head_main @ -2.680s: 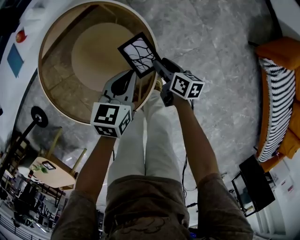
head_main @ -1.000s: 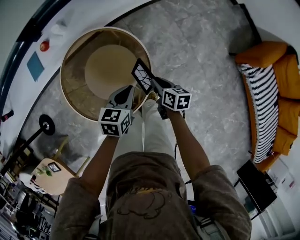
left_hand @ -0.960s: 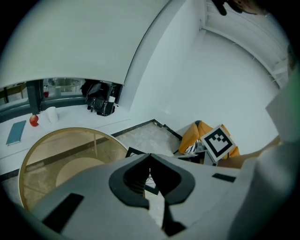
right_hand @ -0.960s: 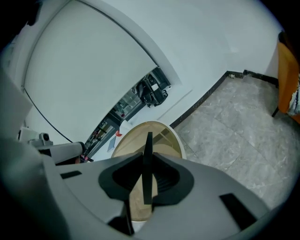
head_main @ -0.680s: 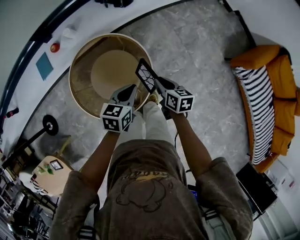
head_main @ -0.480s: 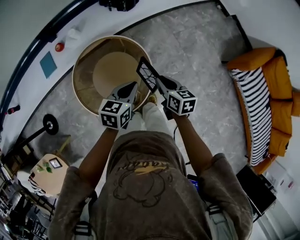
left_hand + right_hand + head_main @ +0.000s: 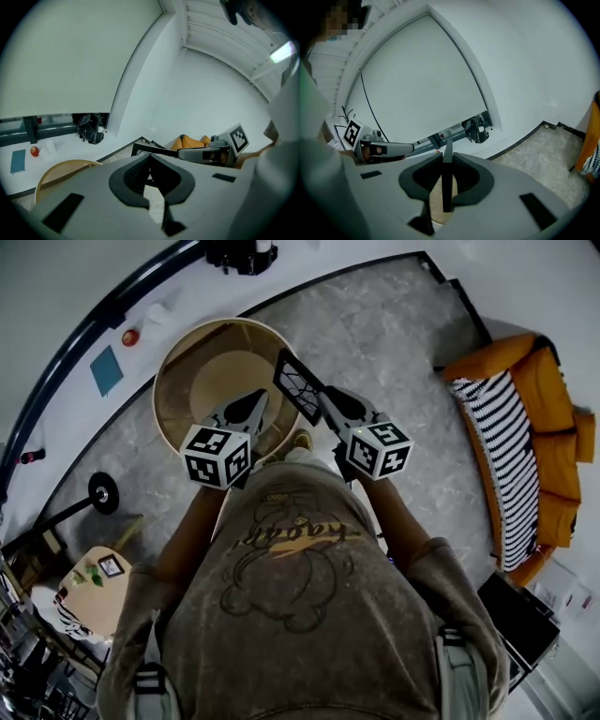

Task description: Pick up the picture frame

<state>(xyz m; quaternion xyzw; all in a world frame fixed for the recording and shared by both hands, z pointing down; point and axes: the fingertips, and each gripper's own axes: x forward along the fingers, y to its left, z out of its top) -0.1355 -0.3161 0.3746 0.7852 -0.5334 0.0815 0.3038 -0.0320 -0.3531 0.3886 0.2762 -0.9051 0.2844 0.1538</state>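
The picture frame [image 7: 298,385] is up in the air, clear of everything, pinched in the right claw [image 7: 323,401]. It is a dark-rimmed frame with a white face crossed by black branching lines. It sits tilted, with its face turned up and one corner pointing away from the person. In the right gripper view the frame [image 7: 446,180] shows edge-on as a thin dark slat, standing upright between the two jaws, which press on it from either side, so the right claw [image 7: 446,159] stands narrow with the frame caught in it. From the left gripper view the same frame [image 7: 147,148] reads as a dark bar sticking out from the other gripper's tip.

The left claw [image 7: 258,399] hangs just beside it, at about the same height, carrying nothing. In its own view the left claw [image 7: 149,157] has its tips drawn together with nothing between them.

Below both, seen from the head view, is the round wooden counter [image 7: 173,362] with a lower shelf inside its rim; the frame hangs over its right edge. Around it spreads a grey marbled floor [image 7: 394,324]. Well apart, on the right, stands an orange sofa [image 7: 553,427] with a black-and-white striped cushion [image 7: 506,456] on it.
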